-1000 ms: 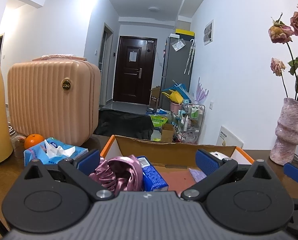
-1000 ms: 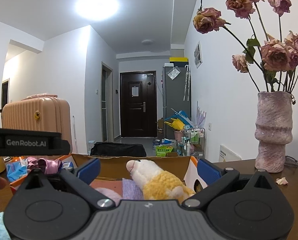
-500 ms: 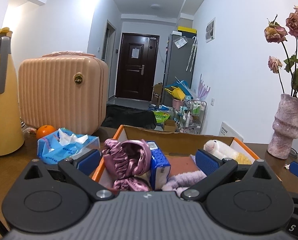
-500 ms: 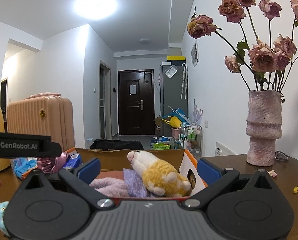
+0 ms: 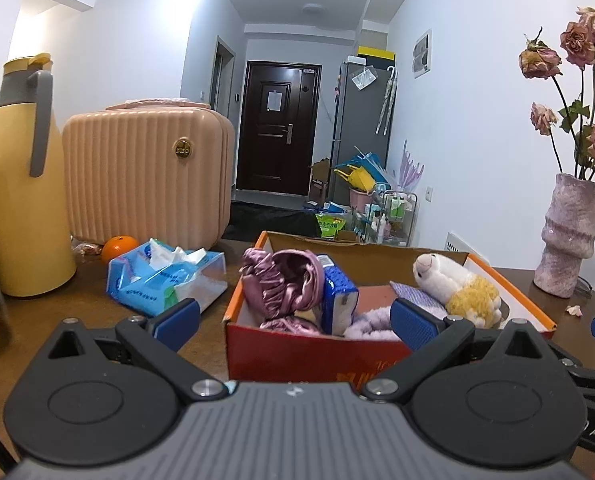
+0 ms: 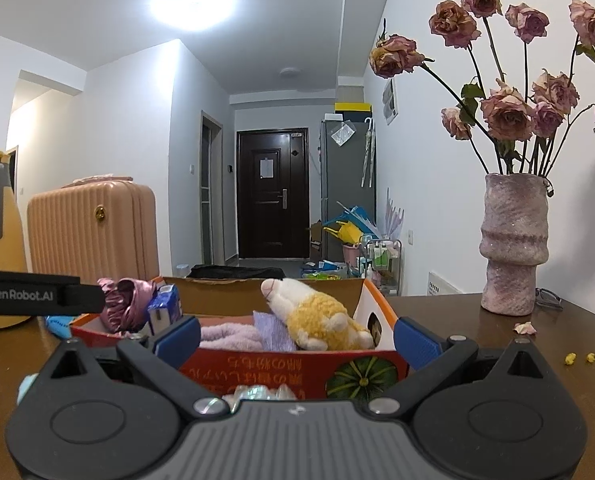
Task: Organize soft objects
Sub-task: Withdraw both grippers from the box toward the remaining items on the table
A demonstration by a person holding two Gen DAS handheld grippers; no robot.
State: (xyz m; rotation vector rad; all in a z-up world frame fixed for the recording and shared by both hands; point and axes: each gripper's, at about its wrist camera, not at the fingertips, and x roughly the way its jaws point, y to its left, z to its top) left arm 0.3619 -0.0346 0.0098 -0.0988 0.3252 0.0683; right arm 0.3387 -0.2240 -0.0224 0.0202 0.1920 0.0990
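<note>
An orange cardboard box (image 5: pixel 305 354) (image 6: pixel 297 372) sits on the brown table. In it lie a pink satin scrunchie bundle (image 5: pixel 281 284) (image 6: pixel 125 306), a blue tissue pack (image 5: pixel 337 294) (image 6: pixel 163 308), a lilac fluffy cloth (image 5: pixel 371 322) (image 6: pixel 229 336) and a white-and-yellow plush toy (image 5: pixel 457 288) (image 6: pixel 317 316). My left gripper (image 5: pixel 293 322) is open and empty, just in front of the box. My right gripper (image 6: pixel 297 336) is open and empty, also in front of the box.
A blue tissue packet (image 5: pixel 165 280), an orange (image 5: pixel 117 246), a peach suitcase (image 5: pixel 145 172) and a yellow jug (image 5: pixel 21 176) stand to the left. A pink vase of dried roses (image 6: pixel 513 244) stands to the right, with petals and yellow crumbs (image 6: pixel 589 358) on the table.
Both grippers have drawn back from the box and risen, so the box front and more of the table now show. Both stay open and empty.
</note>
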